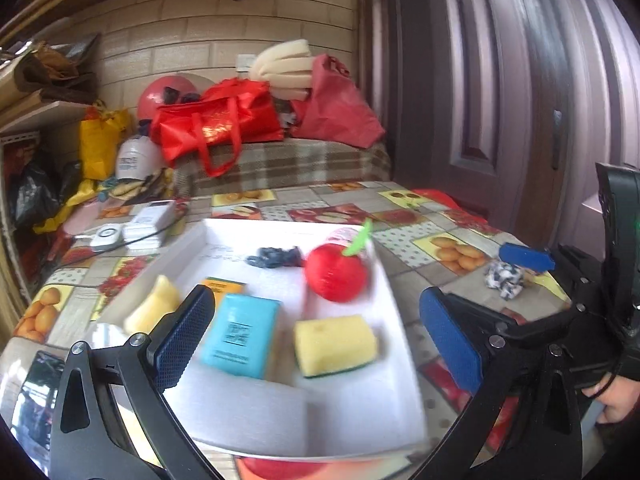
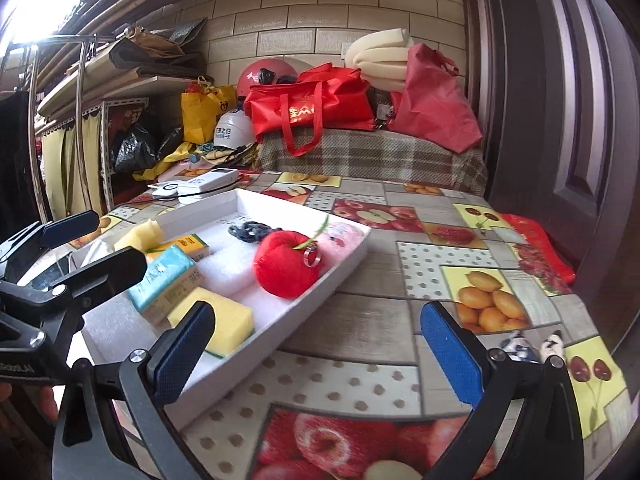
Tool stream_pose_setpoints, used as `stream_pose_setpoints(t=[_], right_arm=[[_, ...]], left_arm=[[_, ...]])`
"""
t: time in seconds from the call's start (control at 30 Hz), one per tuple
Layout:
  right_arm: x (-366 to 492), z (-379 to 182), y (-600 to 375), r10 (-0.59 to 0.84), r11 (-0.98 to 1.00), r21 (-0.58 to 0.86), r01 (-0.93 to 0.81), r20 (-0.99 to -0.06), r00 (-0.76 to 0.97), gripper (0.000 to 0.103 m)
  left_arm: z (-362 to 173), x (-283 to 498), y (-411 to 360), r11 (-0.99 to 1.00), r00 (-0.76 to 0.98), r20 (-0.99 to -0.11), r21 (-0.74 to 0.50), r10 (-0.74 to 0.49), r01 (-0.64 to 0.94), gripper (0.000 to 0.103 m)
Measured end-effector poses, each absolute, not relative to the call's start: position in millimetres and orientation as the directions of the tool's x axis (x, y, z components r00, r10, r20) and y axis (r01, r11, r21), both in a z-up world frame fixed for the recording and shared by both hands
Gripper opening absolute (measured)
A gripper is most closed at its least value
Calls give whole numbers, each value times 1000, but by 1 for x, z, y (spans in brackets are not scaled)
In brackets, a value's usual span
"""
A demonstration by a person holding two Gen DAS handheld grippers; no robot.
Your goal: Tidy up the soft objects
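A white tray (image 1: 394, 304) lies on the table and holds a red plush apple (image 1: 336, 276), a yellow sponge (image 1: 334, 346), a teal pack (image 1: 240, 334), an orange box (image 1: 224, 285), a dark blue scrunchie (image 1: 274, 258) and a pink soft item (image 1: 344, 236). My left gripper (image 1: 316, 340) is open and empty, over the tray's near half. My right gripper (image 2: 320, 354) is open and empty, over the table to the right of the tray (image 2: 304, 314). A black-and-white crumpled cloth (image 1: 505, 279) lies on the table by the right gripper's fingers (image 1: 524, 257); it also shows in the right wrist view (image 2: 520, 350).
A pale yellow foam piece (image 1: 154, 308) lies left of the tray. White remotes and a charger (image 1: 140, 228) sit at the table's far left. Red bags (image 1: 224, 120) rest on a plaid-covered bench behind. A purple door (image 1: 520, 100) stands right; shelves (image 2: 100, 92) stand left.
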State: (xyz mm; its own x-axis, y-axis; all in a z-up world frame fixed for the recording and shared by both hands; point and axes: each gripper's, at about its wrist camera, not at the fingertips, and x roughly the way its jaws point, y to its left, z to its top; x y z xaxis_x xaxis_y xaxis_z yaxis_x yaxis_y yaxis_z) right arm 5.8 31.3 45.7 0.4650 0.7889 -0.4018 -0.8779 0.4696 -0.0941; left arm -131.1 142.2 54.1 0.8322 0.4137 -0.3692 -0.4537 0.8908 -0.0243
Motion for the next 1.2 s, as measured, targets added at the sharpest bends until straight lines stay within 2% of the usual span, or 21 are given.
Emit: stream_pose_setpoints(t=[0.13, 0.2, 0.33, 0.43, 0.8, 1.2], right_arm=[[50, 51, -39, 710, 628, -57, -776, -367, 601, 103], [88, 54, -79, 635, 734, 28, -678, -383, 671, 103], [148, 51, -152, 525, 851, 236, -469, -404, 749, 103], [163, 44, -177, 544, 832, 370, -413, -403, 736, 103], [183, 24, -190, 614, 767, 528, -365, -435, 659, 103], [191, 16, -190, 611, 770, 542, -336, -476, 633, 103]], left_arm=[[37, -77, 73, 989, 819, -555, 58, 144, -135, 103], [26, -49, 38, 997, 753, -656, 81, 53, 1, 103], [-1, -3, -7, 983, 589, -804, 31, -84, 183, 102], [1, 9, -18, 978, 588, -803, 31, -99, 208, 102], [0, 9, -18, 977, 591, -801, 32, -100, 210, 102], [-1, 9, -18, 977, 591, -800, 32, -101, 210, 102]])
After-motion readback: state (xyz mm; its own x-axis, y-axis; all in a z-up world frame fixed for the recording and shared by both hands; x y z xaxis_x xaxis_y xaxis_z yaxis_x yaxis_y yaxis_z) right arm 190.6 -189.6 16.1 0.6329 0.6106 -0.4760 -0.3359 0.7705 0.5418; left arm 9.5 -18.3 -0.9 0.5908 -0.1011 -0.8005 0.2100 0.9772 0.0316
